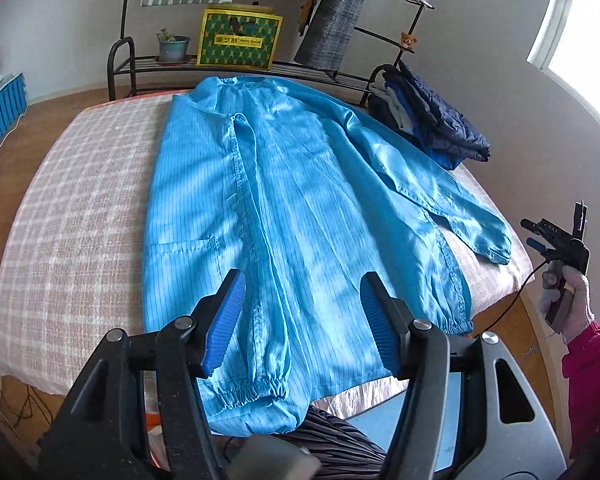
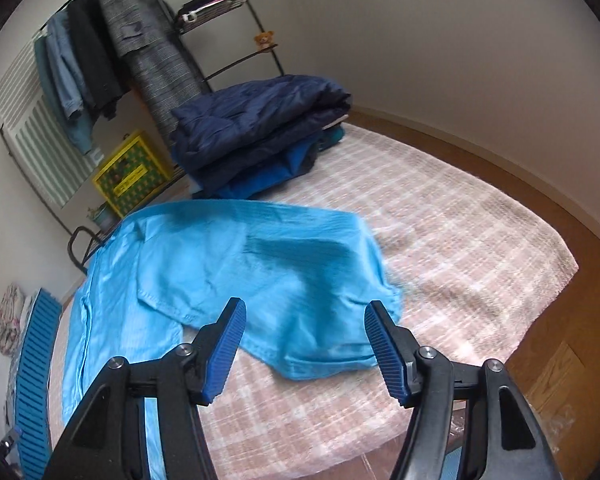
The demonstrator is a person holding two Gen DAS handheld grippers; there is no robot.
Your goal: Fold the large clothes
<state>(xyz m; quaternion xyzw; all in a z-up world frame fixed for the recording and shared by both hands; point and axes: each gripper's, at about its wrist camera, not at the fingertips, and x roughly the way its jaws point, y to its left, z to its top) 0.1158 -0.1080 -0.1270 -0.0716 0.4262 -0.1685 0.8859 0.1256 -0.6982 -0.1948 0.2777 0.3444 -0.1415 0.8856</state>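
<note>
A light blue, thin-striped coat (image 1: pixel 284 184) lies spread flat on a round table with a pink checked cloth (image 1: pixel 72 208), collar at the far side. One sleeve is folded over the coat's middle, its elastic cuff (image 1: pixel 268 390) at the near hem. My left gripper (image 1: pixel 303 280) hovers open above the near hem, with nothing between its blue pads. At the right edge a gloved hand (image 1: pixel 576 300) holds my right gripper (image 1: pixel 530 233) beside the table. In the right wrist view that gripper (image 2: pixel 305 306) is open and empty above the coat's (image 2: pixel 220 264) outstretched sleeve (image 2: pixel 332 320).
A stack of folded dark blue clothes (image 1: pixel 432 120) (image 2: pixel 260 132) sits on the table's far right. Behind stands a black metal rack with hanging garments (image 1: pixel 332 20), a yellow-green box (image 1: pixel 238 38) and a plant pot (image 1: pixel 173 46). A blue crate (image 1: pixel 0 112) stands left.
</note>
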